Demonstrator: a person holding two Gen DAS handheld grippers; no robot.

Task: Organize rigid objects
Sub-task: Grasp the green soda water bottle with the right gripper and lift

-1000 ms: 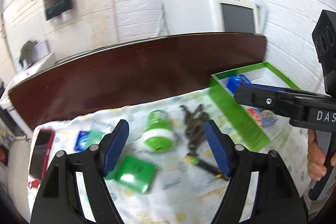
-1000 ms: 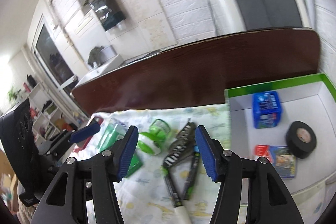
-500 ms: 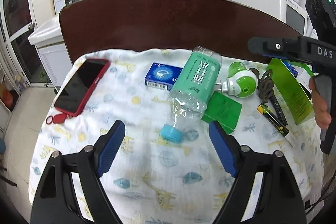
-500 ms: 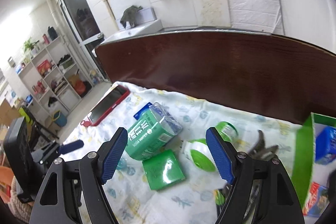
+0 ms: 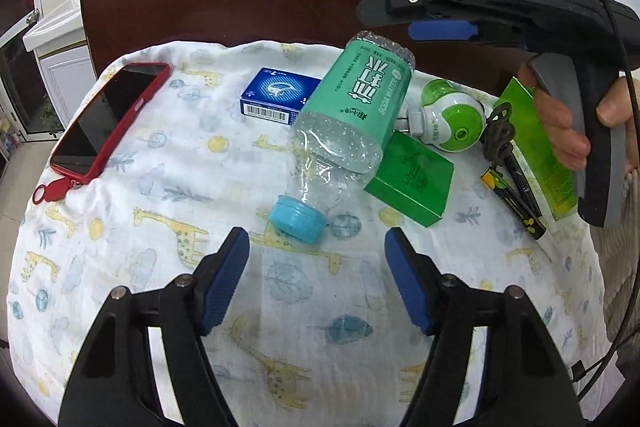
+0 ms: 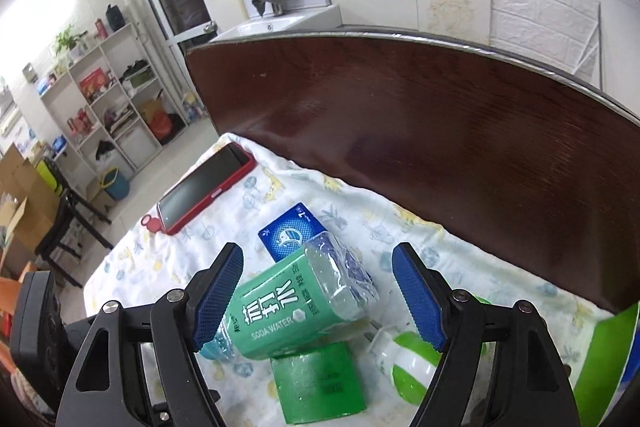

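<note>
A green-labelled soda water bottle (image 5: pixel 352 111) with a blue cap (image 5: pixel 296 219) lies on the patterned cloth (image 5: pixel 160 187), leaning on a green box (image 5: pixel 412 179). My left gripper (image 5: pixel 316 275) is open, just short of the cap. My right gripper (image 6: pixel 316 291) is open, above the bottle's (image 6: pixel 296 303) base end; it also shows in the left wrist view (image 5: pixel 424 19). A blue box (image 5: pixel 276 95), a red-cased phone (image 5: pixel 108 119), a green-and-white round device (image 5: pixel 448 119), dark pliers (image 5: pixel 500 135) and markers (image 5: pixel 516 195) lie around.
A green-walled bin (image 5: pixel 536 143) stands at the cloth's right edge. A dark wooden board (image 6: pixel 440 131) runs behind the cloth. Shelves (image 6: pixel 100 99) and a sink (image 6: pixel 276 19) are farther off to the left.
Both grippers have swung left from the bin side and closed in on the bottle. The left one has lowered toward the cap; the right one now hovers over the bottle.
</note>
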